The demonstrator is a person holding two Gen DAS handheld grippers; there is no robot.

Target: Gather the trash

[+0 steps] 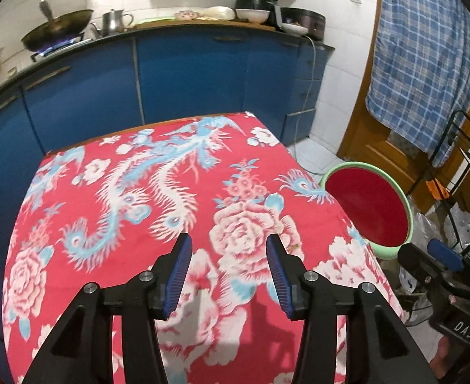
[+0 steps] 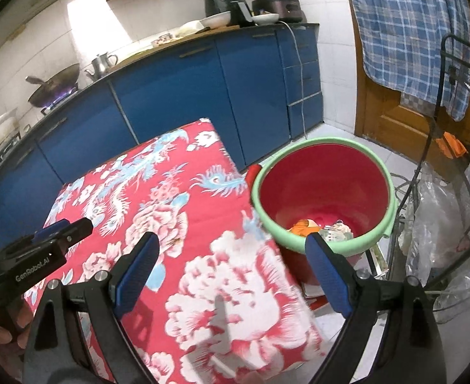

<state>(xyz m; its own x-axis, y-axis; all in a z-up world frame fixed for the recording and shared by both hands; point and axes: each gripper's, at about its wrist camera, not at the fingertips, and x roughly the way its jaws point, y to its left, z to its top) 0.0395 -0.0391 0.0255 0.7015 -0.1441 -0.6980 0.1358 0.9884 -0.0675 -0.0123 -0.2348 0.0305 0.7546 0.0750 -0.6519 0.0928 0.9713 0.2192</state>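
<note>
A red bucket with a green rim (image 2: 375,166) stands on the floor at the table's right side; it also shows in the left wrist view (image 1: 409,204). Trash (image 2: 326,228), orange and pale scraps, lies at its bottom. My left gripper (image 1: 228,243) is open and empty above the table covered with a red floral cloth (image 1: 158,172). My right gripper (image 2: 231,240) is open wide and empty, over the table's right edge (image 2: 267,233) beside the bucket. The left gripper also shows at the left of the right wrist view (image 2: 65,230).
Blue kitchen cabinets (image 1: 187,73) run behind the table, with a wok on a lit burner (image 1: 56,28) and appliances (image 1: 257,0) on the counter. A wooden door with a checked cloth (image 1: 423,54) and a black wire rack with plastic bags (image 2: 442,208) stand at right.
</note>
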